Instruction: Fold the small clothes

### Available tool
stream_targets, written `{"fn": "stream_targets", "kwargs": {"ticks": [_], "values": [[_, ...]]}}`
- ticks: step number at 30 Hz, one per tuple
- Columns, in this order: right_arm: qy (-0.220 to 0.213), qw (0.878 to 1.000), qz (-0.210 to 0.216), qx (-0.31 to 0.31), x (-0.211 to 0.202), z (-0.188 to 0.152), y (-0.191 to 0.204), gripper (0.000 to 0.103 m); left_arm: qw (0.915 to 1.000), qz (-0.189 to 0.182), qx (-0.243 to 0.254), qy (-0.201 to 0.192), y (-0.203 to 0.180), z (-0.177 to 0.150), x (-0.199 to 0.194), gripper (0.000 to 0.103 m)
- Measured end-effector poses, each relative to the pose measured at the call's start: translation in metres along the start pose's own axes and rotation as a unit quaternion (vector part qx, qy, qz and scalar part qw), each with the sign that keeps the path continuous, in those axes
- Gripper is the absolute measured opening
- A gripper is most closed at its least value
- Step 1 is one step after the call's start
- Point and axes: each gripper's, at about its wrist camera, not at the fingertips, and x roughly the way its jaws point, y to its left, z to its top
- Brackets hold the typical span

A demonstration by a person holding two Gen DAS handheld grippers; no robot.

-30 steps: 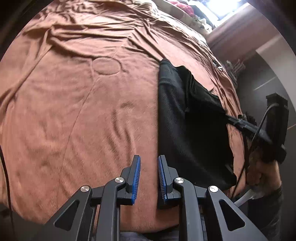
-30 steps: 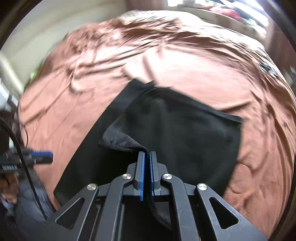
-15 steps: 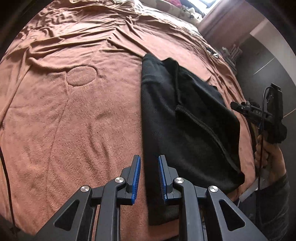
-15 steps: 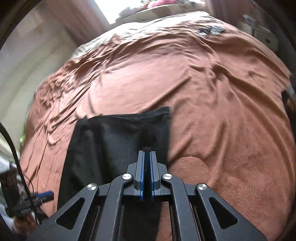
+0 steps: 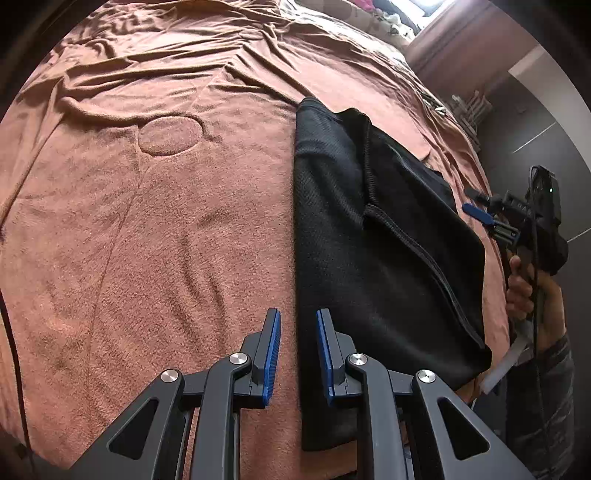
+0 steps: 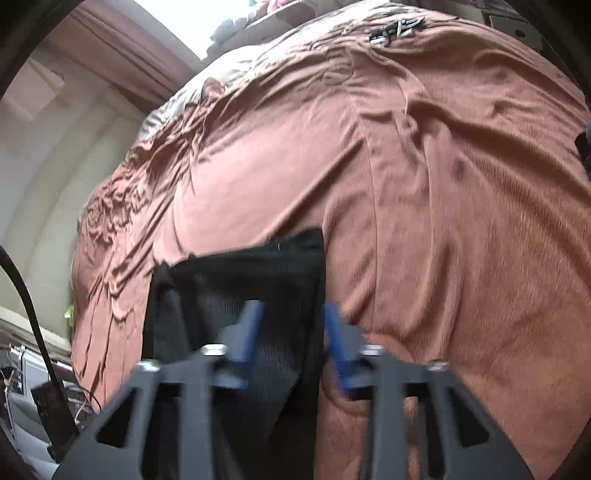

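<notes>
Since the black garment (image 5: 373,236) now lies folded flat on the bed (image 5: 147,229), my right hand-held gripper (image 6: 291,328) has just been opening, fold released, jaws astride its right edge, while my left hand-held gripper (image 5: 297,354) hovers slightly parted, grasping nothing, near its left edge.

Bed (image 5: 155,229) under wrinkled brown blanket (image 6: 461,221), oval dent (image 5: 170,133) pressed in nap. Small metal bits (image 6: 397,29) on far edge. Bright window (image 6: 207,26) beyond, brown curtain (image 6: 122,55) beside it.
</notes>
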Motion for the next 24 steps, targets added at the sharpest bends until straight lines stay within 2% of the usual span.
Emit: {"fn": "stream_targets", "kwargs": {"ticks": [5,13,17,24], "values": [[0.008,1.000,-0.020,-0.017,0.009,0.008,0.008,0.044,1.0000,0.003,0.008,0.003,-0.003,0.004,0.003,0.020],[0.040,0.995,-0.072,-0.051,0.032,0.018,0.026,0.023,0.9998,0.007,0.014,0.009,-0.008,0.009,0.012,0.020],[0.043,0.992,-0.097,-0.070,0.039,0.023,0.035,0.003,1.0000,0.002,0.003,0.008,-0.003,0.009,0.011,0.020],[0.016,0.986,-0.125,-0.114,0.030,0.031,0.054,0.000,0.9999,-0.002,0.001,0.012,0.000,0.009,0.013,0.020]]}}
